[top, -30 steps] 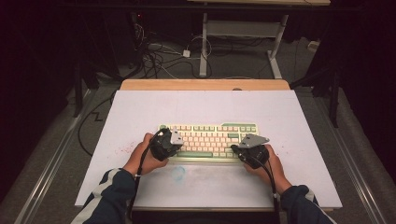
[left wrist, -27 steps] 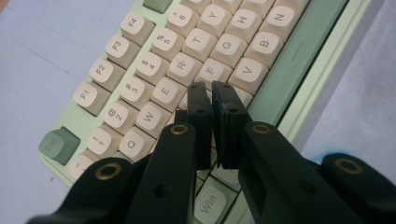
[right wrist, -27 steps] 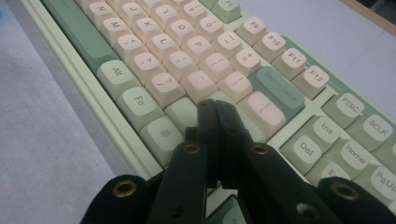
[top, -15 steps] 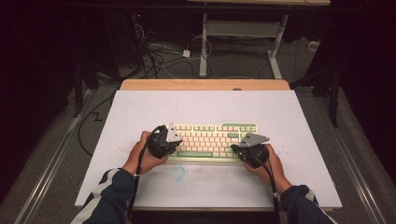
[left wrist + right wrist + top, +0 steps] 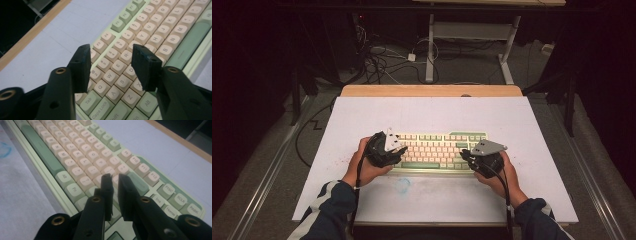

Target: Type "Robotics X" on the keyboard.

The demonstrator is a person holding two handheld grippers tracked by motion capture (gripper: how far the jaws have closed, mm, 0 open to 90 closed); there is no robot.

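A keyboard (image 5: 437, 150) with cream and sage-green keys lies on a white mat. My left gripper (image 5: 399, 150) hovers over its left end. In the left gripper view the keyboard (image 5: 150, 27) lies below the left gripper (image 5: 111, 53), whose jaws have just been opening and stand wide apart above the letter keys with nothing between them. My right gripper (image 5: 464, 156) is at the right end. In the right gripper view, over the keyboard (image 5: 75, 152), the right gripper (image 5: 114, 178) has just been opening to a narrow gap, with nothing held.
The white mat (image 5: 427, 115) covers a wooden table (image 5: 432, 90). A blue smudge (image 5: 403, 184) marks the mat in front of the keyboard. Behind the table, cables (image 5: 382, 60) lie on the floor beside the legs of a desk frame (image 5: 430, 50).
Both hands keep their places at the keyboard's two ends. From above, the jaws' motion is too small to make out.
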